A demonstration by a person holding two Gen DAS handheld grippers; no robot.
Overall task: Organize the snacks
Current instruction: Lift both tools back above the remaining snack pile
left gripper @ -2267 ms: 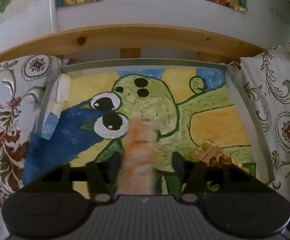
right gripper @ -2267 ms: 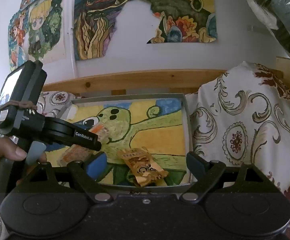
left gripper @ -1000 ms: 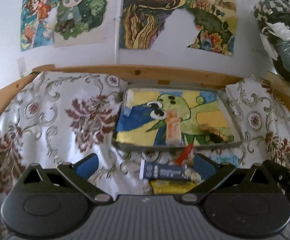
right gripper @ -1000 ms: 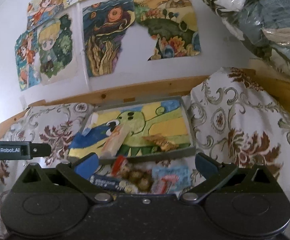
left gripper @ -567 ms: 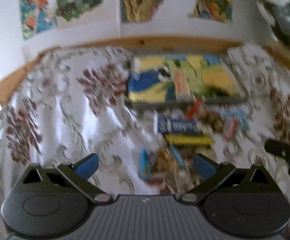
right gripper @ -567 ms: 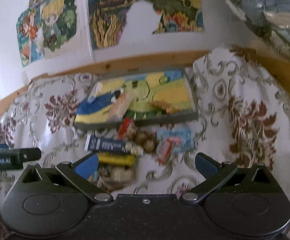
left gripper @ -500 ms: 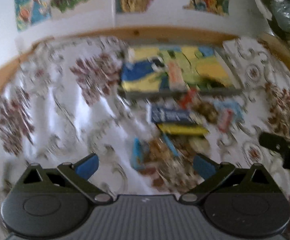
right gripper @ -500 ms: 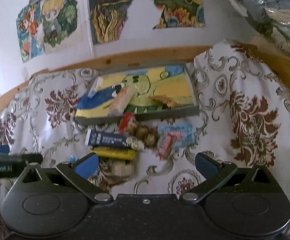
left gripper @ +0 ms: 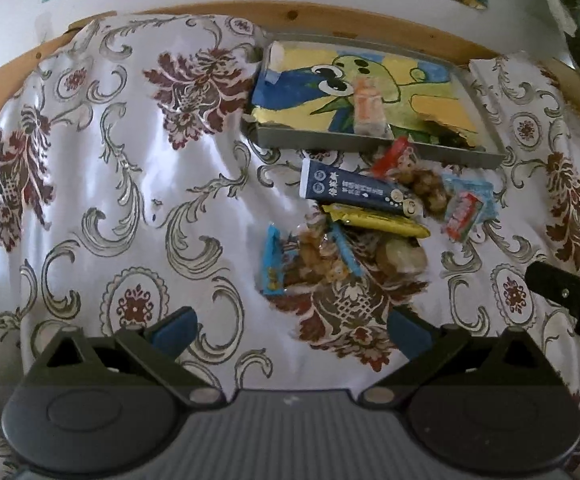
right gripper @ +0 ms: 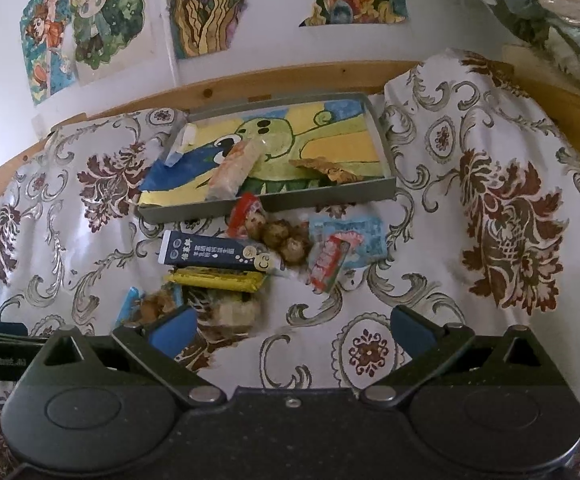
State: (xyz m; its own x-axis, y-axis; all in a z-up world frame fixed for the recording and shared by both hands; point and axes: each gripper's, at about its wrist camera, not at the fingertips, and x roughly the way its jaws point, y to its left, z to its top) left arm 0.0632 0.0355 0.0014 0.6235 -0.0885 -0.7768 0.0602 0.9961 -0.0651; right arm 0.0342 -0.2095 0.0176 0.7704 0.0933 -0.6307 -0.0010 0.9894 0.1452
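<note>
Both hand-held grippers released and empty, left hand-held gripper [left gripper: 292, 330] and right hand-held gripper [right gripper: 292, 330] above the patterned cloth [left gripper: 130, 160], snack pile [left gripper: 370, 216] ahead between them, grey tray [right gripper: 266, 204] beyond holding two packets

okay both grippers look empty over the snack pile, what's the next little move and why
Probably lower the left gripper, open and empty, onto the blue-edged snack bag just ahead. The tray holds only two packets, and the rest still lie loose on the cloth. The right gripper is open too.
</note>
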